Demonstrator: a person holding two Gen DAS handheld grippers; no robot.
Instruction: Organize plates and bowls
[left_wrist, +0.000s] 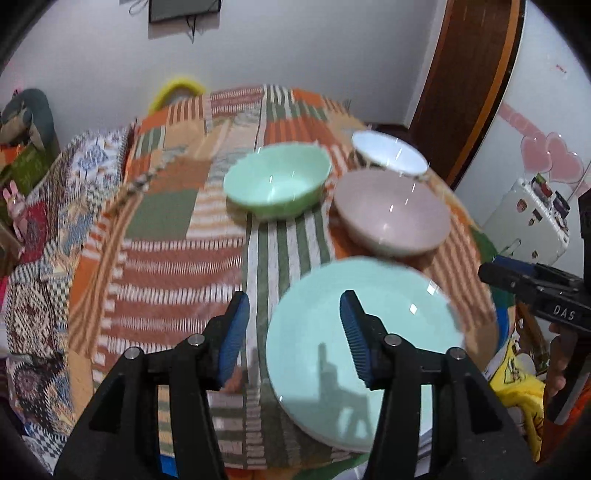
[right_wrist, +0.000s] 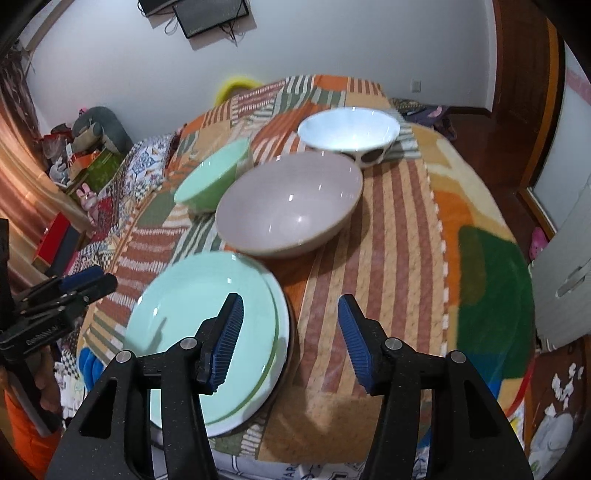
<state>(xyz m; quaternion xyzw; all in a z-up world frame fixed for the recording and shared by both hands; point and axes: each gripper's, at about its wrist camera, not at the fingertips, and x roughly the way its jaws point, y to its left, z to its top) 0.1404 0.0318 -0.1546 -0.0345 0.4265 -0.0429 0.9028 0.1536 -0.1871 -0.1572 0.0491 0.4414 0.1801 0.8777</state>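
Both tongs are hanging part-open over the mint plate (left_wrist: 388, 314), gripping nothing: left tongs (left_wrist: 293, 338) over its left rim, right tongs (right_wrist: 290, 339) over its right rim. The plate tops a small stack on the patchwork-covered bench (right_wrist: 388, 240). Just behind it is the grey bowl (right_wrist: 290, 205), green bowl (left_wrist: 277, 181) behind-left, white bowl (right_wrist: 349, 131) farthest.

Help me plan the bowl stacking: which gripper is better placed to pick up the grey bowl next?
Right, probably. The grey bowl lies just ahead of the open, empty right gripper; the left gripper hovers at the plate stack's far side.
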